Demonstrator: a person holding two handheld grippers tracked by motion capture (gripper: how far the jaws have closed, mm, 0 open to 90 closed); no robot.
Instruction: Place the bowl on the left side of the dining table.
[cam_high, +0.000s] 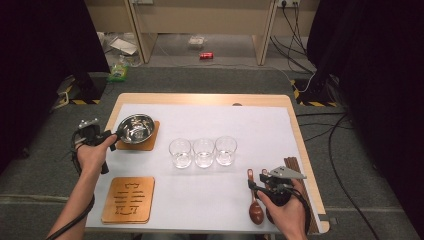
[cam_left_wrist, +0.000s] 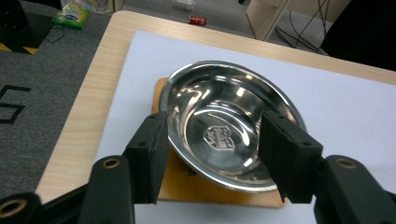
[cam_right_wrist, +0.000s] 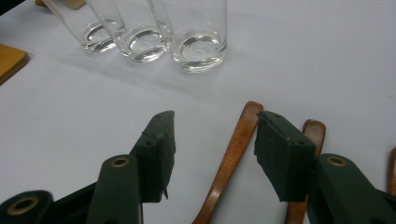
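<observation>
At the far left of the table, your left gripper sits at the rim of the steel bowl, and the bowl rests on the wooden coaster. In the left gripper view your jaws stand open either side of the near rim, pads clear of the metal, so nothing is clamped. The bowl looks placed; draw straight back and a touch up so neither pad clips that thin lip and drags it off the coaster.

Now your right gripper, down at the near right: jaws open, and in the right gripper view the handle of a wooden spoon runs up between them with a gap on both sides. Lower squarely, centre the handle, then close, because a second spoon handle lies just beside the right pad and could get pinched along with it.

The three glasses stand in a tight row mid-table, well apart from both grippers. Hard to say what the dark sticks by the right edge are, possibly chopsticks. Your hand covers the spoon's middle in the high view.
</observation>
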